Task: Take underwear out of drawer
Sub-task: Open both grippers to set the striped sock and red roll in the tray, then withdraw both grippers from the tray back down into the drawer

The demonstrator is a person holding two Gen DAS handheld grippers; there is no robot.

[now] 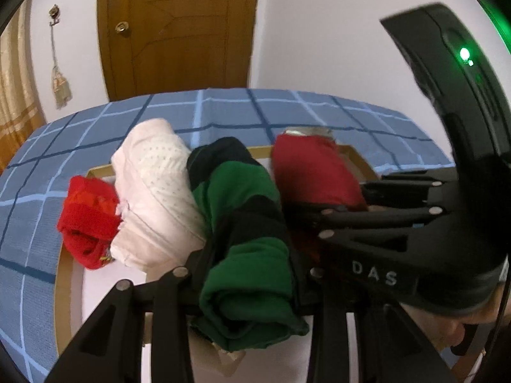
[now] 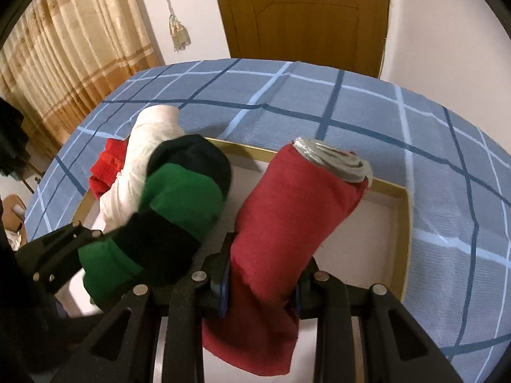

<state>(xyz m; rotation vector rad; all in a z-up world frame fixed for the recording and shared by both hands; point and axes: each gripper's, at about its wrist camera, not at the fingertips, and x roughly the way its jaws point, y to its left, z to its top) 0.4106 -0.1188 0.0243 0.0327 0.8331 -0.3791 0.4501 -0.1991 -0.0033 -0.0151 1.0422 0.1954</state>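
Two rolls gripped, none out of the drawer yet.
Our left tool [image 1: 246, 290] clenches the green-and-black roll [image 1: 246, 223]; our right tool [image 2: 260, 290] clenches the dark red roll [image 2: 287, 223] with its grey band. Both soft knit bundles lie over the shallow drawer [image 2: 404, 239] on the checked bed [image 2: 351, 108]; the dotted white roll [image 1: 153, 191] and bright red roll [image 1: 86, 220] wait untouched.

Left wrist view looks forward and down along its own fingers, very close over the green-and-black roll [image 1: 246, 239], facing the door [image 1: 179, 28] — the right gripper's body [image 1: 447, 191] fills its right side. Right wrist view sits alongside, same heading, close over the dark red roll [image 2: 287, 223]. Both share the shallow drawer tray [image 2: 404, 239], blue checked bedsheet [image 2: 415, 134], the door.
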